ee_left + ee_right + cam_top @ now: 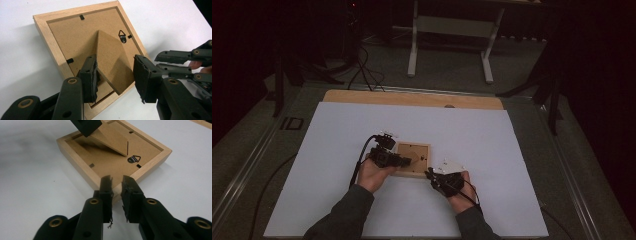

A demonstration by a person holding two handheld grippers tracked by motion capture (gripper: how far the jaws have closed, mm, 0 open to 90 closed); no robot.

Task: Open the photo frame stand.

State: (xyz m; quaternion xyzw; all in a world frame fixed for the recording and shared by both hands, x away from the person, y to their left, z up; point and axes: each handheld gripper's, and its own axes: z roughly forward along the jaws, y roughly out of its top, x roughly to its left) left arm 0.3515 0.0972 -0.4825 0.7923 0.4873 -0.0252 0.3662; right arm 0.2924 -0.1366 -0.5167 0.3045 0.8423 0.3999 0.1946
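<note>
Wooden picture frame (52, 32) lies face-down mid-table, easel stand (112, 62) already lifted but not fully out; left gripper (115, 75) straddles it half-open, pads not clamping, right gripper (117, 187) barely parted, empty, at frame's corner.

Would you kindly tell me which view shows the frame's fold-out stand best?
The left gripper view: the stand sits close and nearly whole between the jaws. The right gripper view shows it farther off, partly covered by a black jaw. The high view shows the frame small and dim.
</note>
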